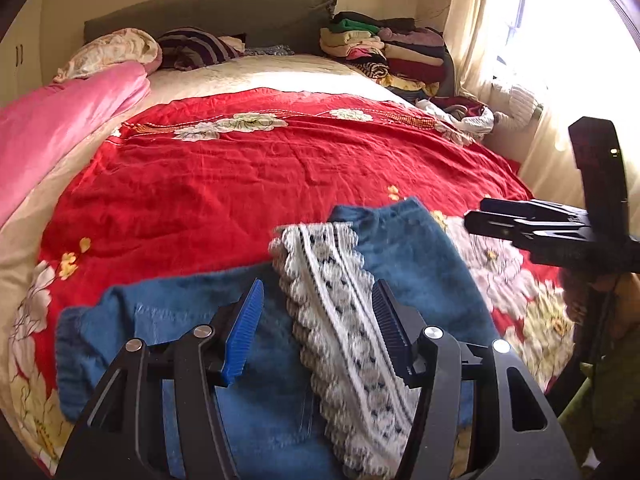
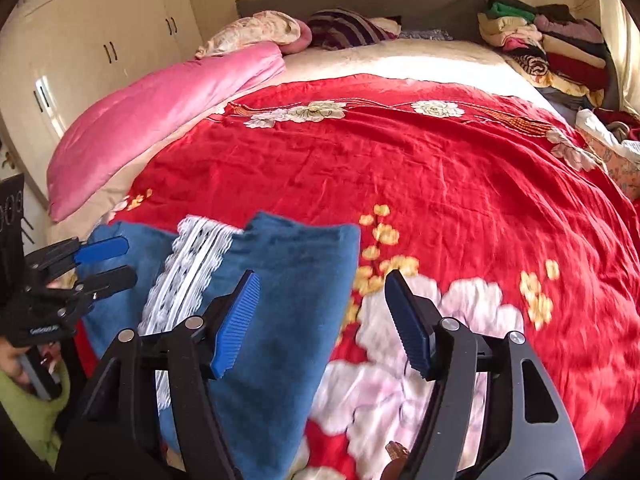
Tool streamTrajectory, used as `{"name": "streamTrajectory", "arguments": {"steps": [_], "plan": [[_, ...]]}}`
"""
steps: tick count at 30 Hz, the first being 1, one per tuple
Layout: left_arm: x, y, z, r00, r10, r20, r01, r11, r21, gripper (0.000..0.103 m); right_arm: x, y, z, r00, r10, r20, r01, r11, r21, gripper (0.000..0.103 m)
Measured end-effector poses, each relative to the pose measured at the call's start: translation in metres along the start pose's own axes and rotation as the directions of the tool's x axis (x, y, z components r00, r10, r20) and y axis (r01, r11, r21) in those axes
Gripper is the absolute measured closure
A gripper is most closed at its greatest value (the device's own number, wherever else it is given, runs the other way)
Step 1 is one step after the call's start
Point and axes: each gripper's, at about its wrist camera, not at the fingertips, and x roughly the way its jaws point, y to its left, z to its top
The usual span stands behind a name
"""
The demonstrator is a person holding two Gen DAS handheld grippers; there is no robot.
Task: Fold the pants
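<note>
Broadly, a red floral bedspread (image 2: 400,168) covers the bed, with a pink quilt (image 2: 160,120) along its far left edge and a clothes pile (image 1: 384,52) at the far right corner. Blue pants (image 1: 256,360) with a white lace band (image 1: 344,320) lie folded at the near edge. Left tool (image 1: 318,328) and right tool (image 2: 324,320) are both spread wide, gripping nothing.

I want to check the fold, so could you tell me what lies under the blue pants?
The pants lie on the red quilt, over part of its floral print. What the quilt looks like beneath them is covered.
</note>
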Motion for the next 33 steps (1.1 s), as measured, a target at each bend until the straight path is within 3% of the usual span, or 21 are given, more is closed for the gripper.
{"name": "streamTrajectory", "arguments": {"steps": [9, 11, 15, 17, 19, 22, 29, 33], "plan": [[0.030, -0.011, 0.023, 1.000, -0.030, 0.001, 0.030, 1.000, -0.008, 0.050, 0.046, -0.022, 0.017, 0.998, 0.032, -0.056, -0.030, 0.999, 0.042, 0.045], [0.039, -0.016, 0.022, 0.999, -0.033, -0.012, 0.033, 0.999, 0.008, 0.055, 0.053, -0.026, 0.012, 0.997, 0.054, -0.053, -0.050, 0.997, 0.066, 0.045], [0.059, -0.017, 0.017, 0.998, 0.029, -0.048, -0.027, 0.999, 0.038, 0.056, 0.066, -0.030, 0.004, 0.993, 0.098, -0.071, -0.091, 0.991, 0.097, 0.046], [0.072, -0.012, 0.012, 0.995, 0.064, -0.080, -0.062, 0.998, 0.033, 0.055, 0.073, -0.028, 0.002, 0.991, 0.112, -0.072, -0.105, 0.990, 0.090, 0.052], [0.078, -0.009, 0.007, 0.993, 0.075, -0.086, -0.072, 0.997, 0.033, 0.053, 0.078, -0.025, -0.001, 0.991, 0.107, -0.083, -0.102, 0.993, 0.066, 0.075], [0.082, -0.005, 0.002, 0.994, 0.064, -0.084, -0.063, 0.998, 0.016, 0.053, 0.080, -0.025, -0.004, 0.992, 0.090, -0.085, -0.084, 0.994, 0.070, 0.079], [0.085, 0.005, -0.001, 0.996, 0.039, -0.083, -0.042, 0.999, -0.030, 0.048, 0.082, -0.019, -0.006, 0.996, 0.024, -0.086, -0.022, 0.999, 0.024, 0.078], [0.073, 0.002, 0.000, 0.997, 0.045, -0.067, -0.047, 0.998, -0.029, 0.050, 0.073, -0.021, -0.007, 0.998, 0.012, -0.060, -0.011, 1.000, 0.017, 0.070]]}}
